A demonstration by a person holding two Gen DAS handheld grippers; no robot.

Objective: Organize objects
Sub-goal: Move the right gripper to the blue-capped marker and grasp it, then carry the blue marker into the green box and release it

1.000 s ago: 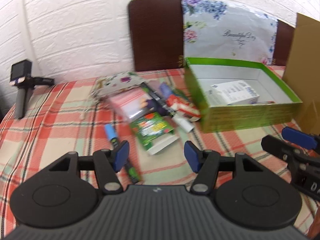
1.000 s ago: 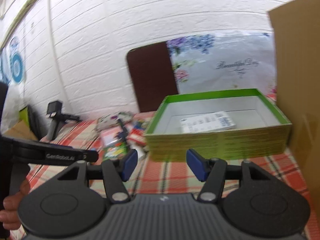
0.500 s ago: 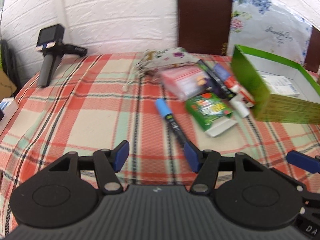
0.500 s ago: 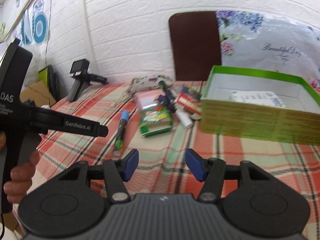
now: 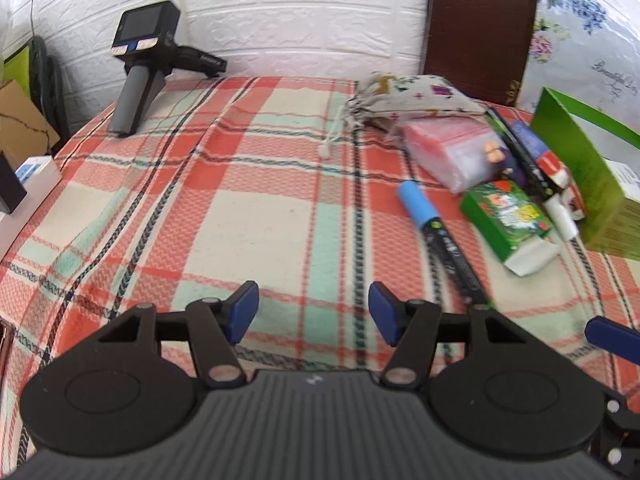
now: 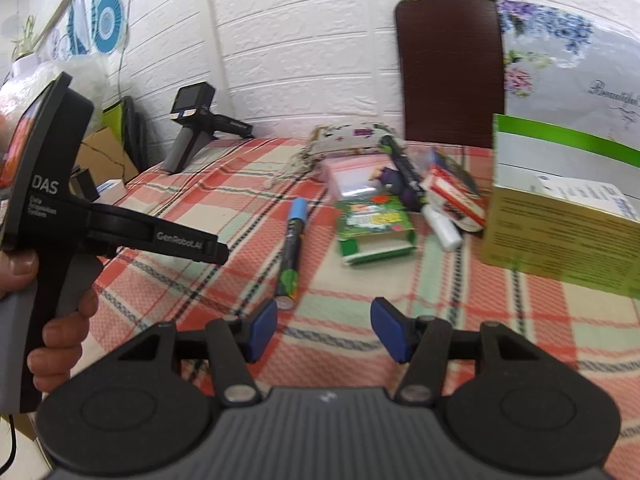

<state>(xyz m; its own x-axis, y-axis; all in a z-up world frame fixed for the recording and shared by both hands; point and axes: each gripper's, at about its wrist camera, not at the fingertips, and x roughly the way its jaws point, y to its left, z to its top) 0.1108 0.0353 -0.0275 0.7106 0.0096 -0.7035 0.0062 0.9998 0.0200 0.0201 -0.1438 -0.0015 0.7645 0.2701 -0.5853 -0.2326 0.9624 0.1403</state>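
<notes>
Right view alone shows the hand [image 6: 60, 320]; left tongs [image 5: 313, 312] and right tongs [image 6: 323, 332] gape empty over plaid desk [image 5: 240, 200], brick wall [image 5: 300, 20] far.

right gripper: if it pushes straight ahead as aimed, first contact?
Probably the plaid tablecloth: the right gripper is open, with bare cloth ahead. The blue-capped marker lies just left of that line; depth unclear.

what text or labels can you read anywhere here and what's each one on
"DAS" on the black body of the left gripper.
"GenRobot.AI" on that gripper's black arm.
"Beautiful" in script on the floral sheet by the wall.
Print on the green box, the green carton and the blue-capped marker: too blurred to read.
</notes>
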